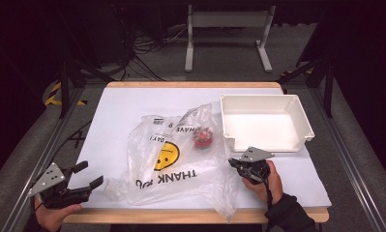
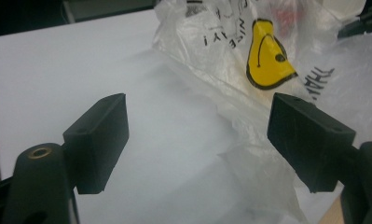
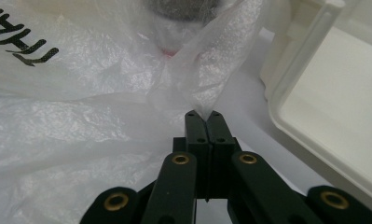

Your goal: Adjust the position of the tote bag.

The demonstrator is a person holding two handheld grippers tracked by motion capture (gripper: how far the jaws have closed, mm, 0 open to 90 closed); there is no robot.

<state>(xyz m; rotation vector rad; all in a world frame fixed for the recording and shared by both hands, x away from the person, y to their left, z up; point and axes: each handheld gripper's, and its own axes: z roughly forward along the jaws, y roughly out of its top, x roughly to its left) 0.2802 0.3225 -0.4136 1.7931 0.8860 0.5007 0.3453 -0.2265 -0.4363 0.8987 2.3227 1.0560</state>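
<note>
- Thin clear plastic, very slippery: plastic bag (image 1: 181, 159) spread crumpled over the middle of the white tabletop (image 1: 118, 111), with a yellow smiley print and black letters.
- Right tongs (image 3: 204, 116) pressed together on a small fold of the bag's edge, close to the white tray (image 1: 263, 121); could slip out of such a thin pinch, or tear the film with a hard pull.
- Left tongs (image 1: 91, 176) standing wide apart at the near left corner of the tabletop, just beside the bag's left edge, not touching it, holding nothing.
- Red round object (image 1: 202, 137) inside the bag, near the tray's left wall; may roll out through the mouth or drag along if the bag lifts from one side alone.
- Risk also of catching the tray rim with the pulled film, being so near.
- Count: one bag, one red object, one tray (empty), two tongs.
</note>
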